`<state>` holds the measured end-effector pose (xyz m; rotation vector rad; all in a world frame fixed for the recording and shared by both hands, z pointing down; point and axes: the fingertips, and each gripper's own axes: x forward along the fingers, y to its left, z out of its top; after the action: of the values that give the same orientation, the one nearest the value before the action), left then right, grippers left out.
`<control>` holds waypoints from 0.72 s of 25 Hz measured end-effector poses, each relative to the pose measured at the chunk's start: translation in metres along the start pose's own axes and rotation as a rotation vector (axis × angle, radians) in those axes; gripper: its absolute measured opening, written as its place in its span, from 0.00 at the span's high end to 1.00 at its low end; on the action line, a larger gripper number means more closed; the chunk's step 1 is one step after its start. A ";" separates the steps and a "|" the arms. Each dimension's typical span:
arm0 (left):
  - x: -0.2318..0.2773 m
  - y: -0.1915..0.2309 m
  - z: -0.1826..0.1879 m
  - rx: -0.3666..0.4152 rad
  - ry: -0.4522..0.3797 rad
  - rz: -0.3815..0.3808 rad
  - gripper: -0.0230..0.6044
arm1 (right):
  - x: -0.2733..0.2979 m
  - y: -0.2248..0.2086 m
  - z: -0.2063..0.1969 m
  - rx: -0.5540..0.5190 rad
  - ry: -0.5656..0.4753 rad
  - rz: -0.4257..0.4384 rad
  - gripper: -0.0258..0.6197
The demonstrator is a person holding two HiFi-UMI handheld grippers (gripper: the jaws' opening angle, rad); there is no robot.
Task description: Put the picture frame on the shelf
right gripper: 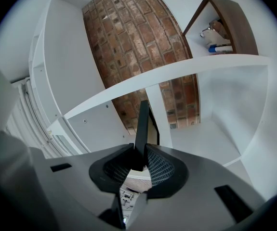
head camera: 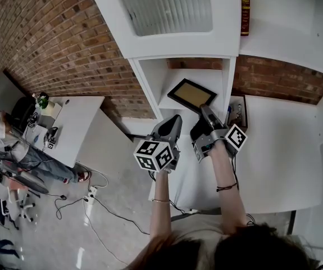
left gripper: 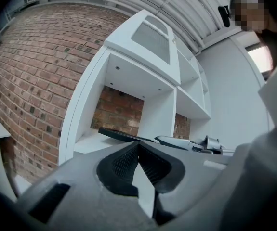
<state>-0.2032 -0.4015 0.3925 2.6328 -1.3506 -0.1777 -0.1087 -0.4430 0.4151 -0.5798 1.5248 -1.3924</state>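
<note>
You're nearly there: your right gripper (head camera: 205,110) is clamped on the edge of the picture frame (head camera: 192,93), which hangs tilted in the shelf (head camera: 227,89) opening, not yet set down (whether a corner touches the board I can't tell). Your left gripper (head camera: 174,118) is just beside it, jaws together on nothing. The frame is a thin flat rectangle, black rim round a tan panel; the shelf is smooth white board.

Open-fronted shelf bay (head camera: 172,80), side walls (head camera: 150,86) flanking, brick wall (head camera: 195,63) behind

Bright, even light; fisheye bending throughout, dark vignetted corners in both gripper views.
</note>
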 end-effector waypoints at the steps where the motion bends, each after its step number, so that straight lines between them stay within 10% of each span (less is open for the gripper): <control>1: 0.001 0.001 0.000 -0.002 0.001 -0.003 0.95 | 0.001 0.000 0.000 0.001 -0.002 -0.002 0.84; 18: 0.005 0.008 -0.005 0.001 0.021 -0.025 0.95 | 0.005 -0.011 0.004 -0.006 -0.041 -0.017 0.84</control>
<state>-0.2055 -0.4094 0.3991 2.6460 -1.3116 -0.1524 -0.1098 -0.4519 0.4238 -0.6228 1.4954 -1.3815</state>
